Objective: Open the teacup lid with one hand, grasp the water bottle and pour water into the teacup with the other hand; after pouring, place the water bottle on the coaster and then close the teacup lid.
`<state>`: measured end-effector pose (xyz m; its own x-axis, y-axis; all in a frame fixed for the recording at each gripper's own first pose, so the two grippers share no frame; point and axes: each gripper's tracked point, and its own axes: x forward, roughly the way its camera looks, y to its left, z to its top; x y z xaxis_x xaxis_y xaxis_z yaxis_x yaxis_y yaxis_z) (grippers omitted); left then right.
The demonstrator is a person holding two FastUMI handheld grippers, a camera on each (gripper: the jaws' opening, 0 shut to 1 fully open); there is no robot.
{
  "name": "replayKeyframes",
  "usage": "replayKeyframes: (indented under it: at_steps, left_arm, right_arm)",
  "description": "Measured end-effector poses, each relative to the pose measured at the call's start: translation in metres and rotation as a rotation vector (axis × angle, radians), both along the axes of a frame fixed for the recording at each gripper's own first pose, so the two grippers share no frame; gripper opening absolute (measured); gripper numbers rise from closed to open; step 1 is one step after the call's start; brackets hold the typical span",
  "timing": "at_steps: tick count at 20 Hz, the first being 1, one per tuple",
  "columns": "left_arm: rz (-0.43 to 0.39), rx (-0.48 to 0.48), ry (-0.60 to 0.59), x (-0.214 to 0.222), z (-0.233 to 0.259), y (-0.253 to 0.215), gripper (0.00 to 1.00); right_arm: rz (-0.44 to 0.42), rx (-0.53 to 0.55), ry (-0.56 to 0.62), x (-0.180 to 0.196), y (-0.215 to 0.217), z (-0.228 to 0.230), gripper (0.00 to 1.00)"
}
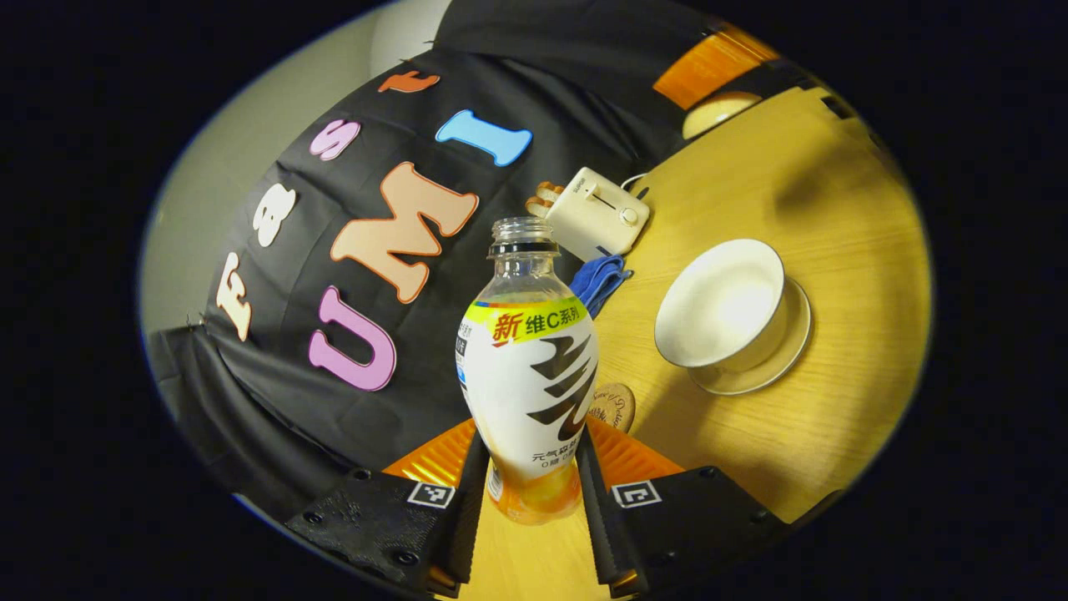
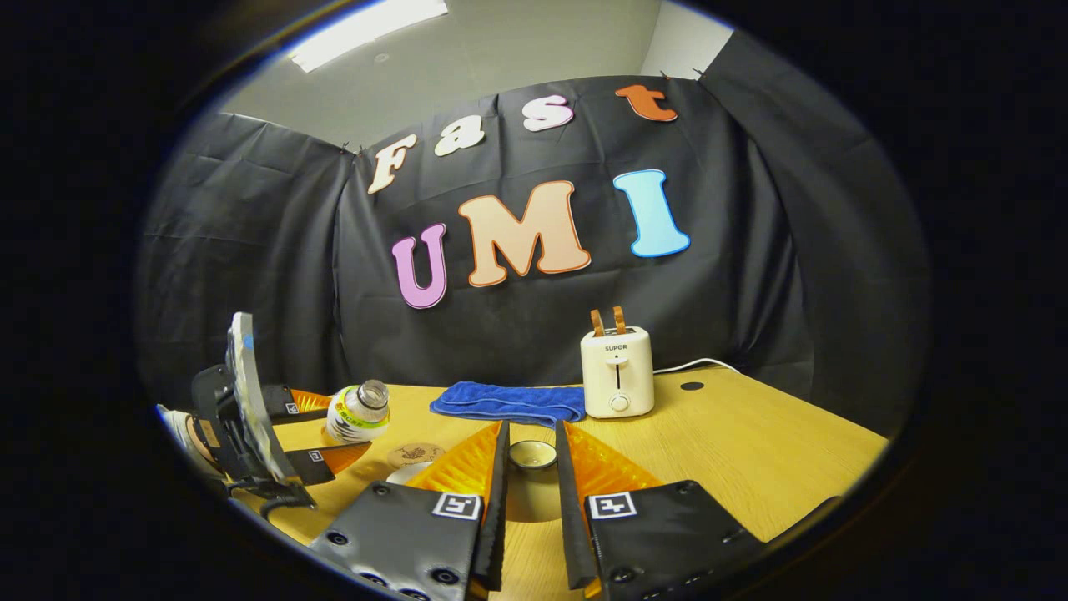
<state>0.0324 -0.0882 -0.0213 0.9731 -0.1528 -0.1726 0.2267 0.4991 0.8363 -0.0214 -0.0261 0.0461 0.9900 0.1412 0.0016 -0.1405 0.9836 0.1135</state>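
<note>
Fingers of the left gripper press on both sides of the water bottle, holding it low on its body. In the left gripper view the bottle has no cap, and the whole scene sits tilted. The open teacup stands on its saucer at about three o'clock from the bottle, with no lid on it. A round coaster peeks out just behind the bottle at four o'clock. A white toaster lies toward one o'clock, with a blue cloth beside it.

In the right gripper view, the right gripper holds the teacup lid between its narrowly set fingers, the lid's underside facing the camera. The left gripper and bottle sit at nine o'clock, the bottle leaning. The coaster rests on the wooden table close by. The toaster stands at one o'clock beside the blue cloth.
</note>
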Motion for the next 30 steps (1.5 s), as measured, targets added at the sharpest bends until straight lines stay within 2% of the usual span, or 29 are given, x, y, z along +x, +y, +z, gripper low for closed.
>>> replayKeyframes:
  at_steps: [4, 12, 16, 19, 26, 30]
  left_arm:
    - [-0.007, 0.135, -0.045, 0.001, 0.008, 0.004, 0.53]
    - [-0.027, 0.357, -0.035, 0.003, 0.002, 0.011, 0.53]
    - [-0.026, 0.419, -0.003, 0.006, -0.006, 0.014, 0.53]
    - [-0.024, 0.511, 0.018, 0.009, -0.013, 0.021, 0.53]
    - [-0.063, 0.674, 0.006, 0.013, -0.009, 0.015, 0.53]
    - [-0.078, 0.736, -0.007, 0.016, -0.003, 0.012, 0.53]
  right_arm:
    - [-0.019, 0.009, -0.003, 0.001, -0.007, 0.0, 0.31]
    - [-0.019, 0.008, -0.017, -0.001, -0.007, 0.004, 0.31]
    - [-0.024, 0.015, -0.012, -0.001, -0.01, 0.002, 0.33]
    - [-0.03, 0.02, -0.009, 0.0, -0.014, 0.001, 0.32]
    - [-0.031, 0.019, -0.002, 0.001, -0.015, -0.001, 0.33]
    - [-0.031, 0.019, -0.006, 0.001, -0.016, 0.001, 0.33]
